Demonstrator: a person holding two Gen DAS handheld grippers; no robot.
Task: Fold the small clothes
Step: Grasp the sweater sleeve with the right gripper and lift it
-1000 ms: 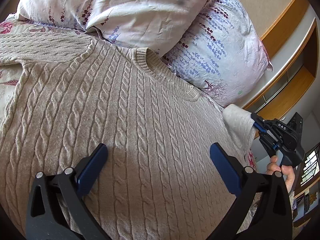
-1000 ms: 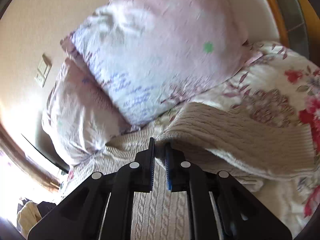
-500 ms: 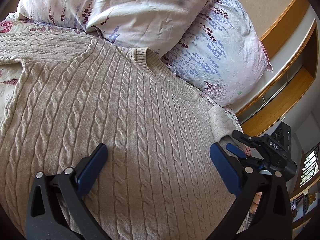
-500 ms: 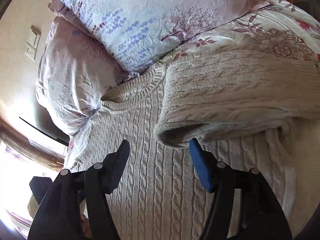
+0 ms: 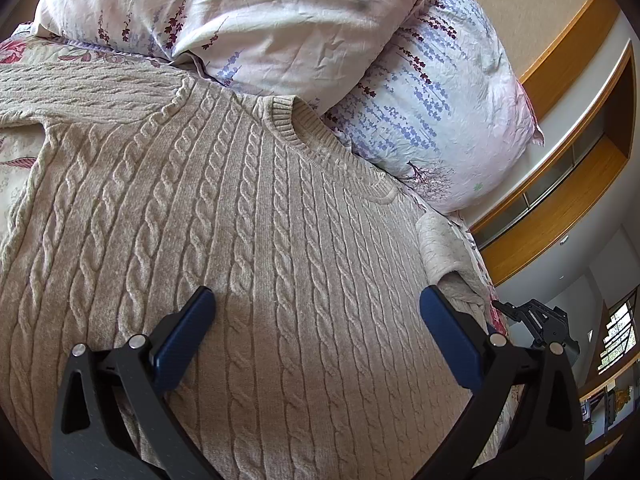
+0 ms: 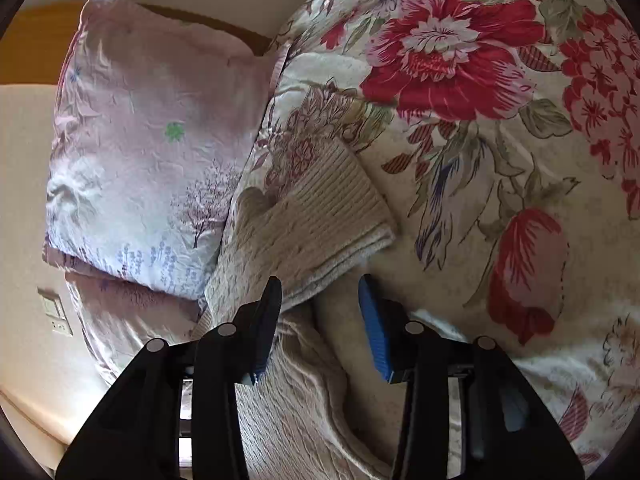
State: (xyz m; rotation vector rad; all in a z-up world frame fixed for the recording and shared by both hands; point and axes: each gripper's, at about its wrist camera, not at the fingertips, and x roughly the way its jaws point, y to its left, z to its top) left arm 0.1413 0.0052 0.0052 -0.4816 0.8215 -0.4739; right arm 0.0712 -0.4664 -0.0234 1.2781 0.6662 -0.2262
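Note:
A beige cable-knit sweater (image 5: pixel 248 216) lies flat on the bed, neckline toward the pillows. My left gripper (image 5: pixel 316 328) is open and empty, just above the sweater's body. The sweater's right sleeve (image 5: pixel 440 244) is folded in over the body's right edge. In the right wrist view that sleeve's ribbed cuff (image 6: pixel 320 208) lies on the floral bedspread. My right gripper (image 6: pixel 320 316) is open and empty, just below the cuff's edge. It also shows in the left wrist view (image 5: pixel 536 320), off the sweater's right side.
Two floral pillows (image 5: pixel 256 28) (image 5: pixel 436 112) lie at the head of the bed, against the sweater's neckline. A bedspread with red flowers (image 6: pixel 500 120) covers the bed. A wooden headboard and shelf (image 5: pixel 568 184) run along the right.
My right gripper was shut on the sleeve a second ago. It laid the sleeve over the body, opened, and drew back to the right. My left gripper has not moved.

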